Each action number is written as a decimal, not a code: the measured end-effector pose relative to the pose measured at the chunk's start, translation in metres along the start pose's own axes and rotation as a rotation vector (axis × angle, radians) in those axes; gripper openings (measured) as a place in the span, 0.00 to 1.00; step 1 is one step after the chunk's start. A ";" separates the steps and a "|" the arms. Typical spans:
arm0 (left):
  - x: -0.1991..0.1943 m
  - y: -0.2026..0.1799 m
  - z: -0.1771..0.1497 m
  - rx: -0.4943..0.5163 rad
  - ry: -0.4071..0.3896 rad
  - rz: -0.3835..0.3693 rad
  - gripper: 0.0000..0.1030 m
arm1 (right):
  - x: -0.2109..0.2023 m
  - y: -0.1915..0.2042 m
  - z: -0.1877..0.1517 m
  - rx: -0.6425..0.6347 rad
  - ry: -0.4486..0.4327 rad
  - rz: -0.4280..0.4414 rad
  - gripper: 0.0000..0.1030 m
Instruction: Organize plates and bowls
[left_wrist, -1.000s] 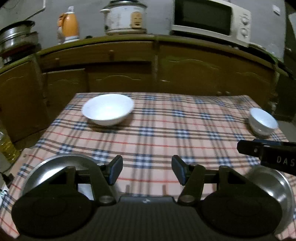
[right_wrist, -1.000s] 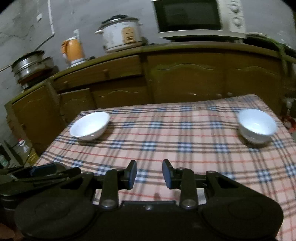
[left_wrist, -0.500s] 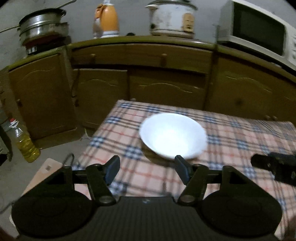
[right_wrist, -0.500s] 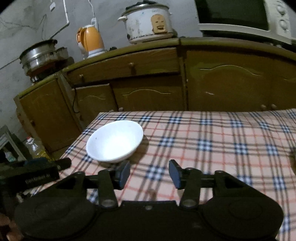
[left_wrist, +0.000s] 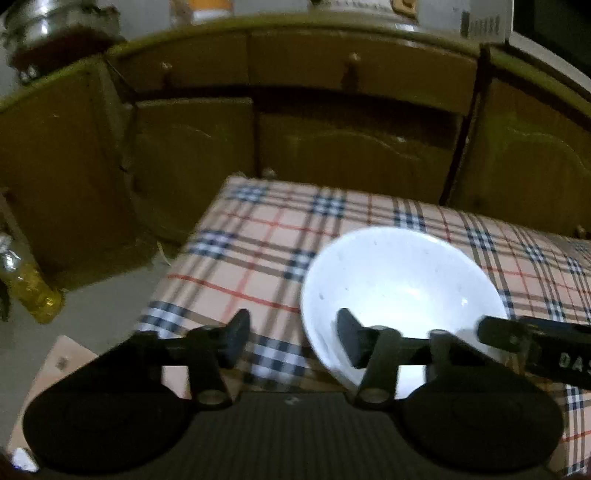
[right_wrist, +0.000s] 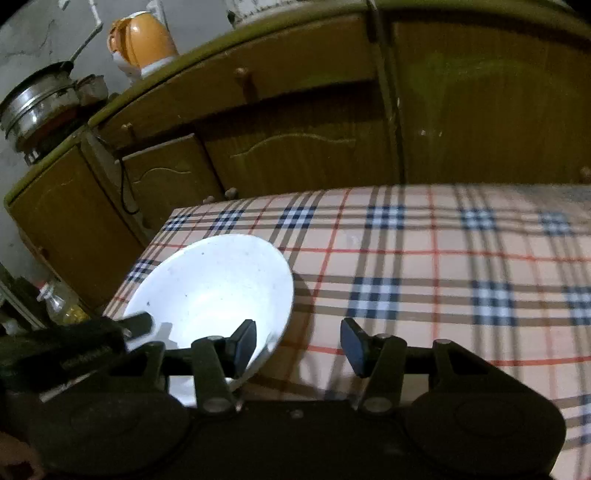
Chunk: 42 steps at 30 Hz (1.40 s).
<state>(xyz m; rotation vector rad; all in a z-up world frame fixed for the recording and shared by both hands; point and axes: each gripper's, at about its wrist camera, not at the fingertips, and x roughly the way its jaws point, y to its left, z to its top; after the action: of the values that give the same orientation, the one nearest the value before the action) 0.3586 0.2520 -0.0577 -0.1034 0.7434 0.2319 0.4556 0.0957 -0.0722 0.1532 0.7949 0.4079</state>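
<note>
left tongs (left_wrist: 291, 338): spread wide, holding nothing, its 3 o'clock finger over the white bowl's (left_wrist: 402, 291) 6 o'clock rim | right tongs (right_wrist: 297, 345): spread wide, empty, 9 o'clock finger at bowl's 3 o'clock rim | bowl: on plaid desk (right_wrist: 424, 266), near its 9 o'clock corner

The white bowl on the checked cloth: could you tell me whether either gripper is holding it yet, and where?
Nothing is held. Both the left gripper and the right gripper are open, each straddling the white bowl's near rim.
</note>
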 end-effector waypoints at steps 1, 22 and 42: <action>0.004 -0.001 -0.001 -0.003 0.011 -0.005 0.41 | 0.005 0.000 0.000 0.001 0.005 -0.001 0.60; -0.111 -0.054 -0.018 0.027 -0.094 -0.097 0.19 | -0.126 -0.006 -0.015 -0.044 -0.114 0.005 0.21; -0.248 -0.141 -0.089 0.128 -0.179 -0.174 0.21 | -0.322 -0.052 -0.097 -0.043 -0.258 -0.090 0.21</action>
<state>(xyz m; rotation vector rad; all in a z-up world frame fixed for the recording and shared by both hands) 0.1577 0.0573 0.0473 -0.0250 0.5656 0.0264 0.1987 -0.0860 0.0586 0.1266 0.5367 0.3121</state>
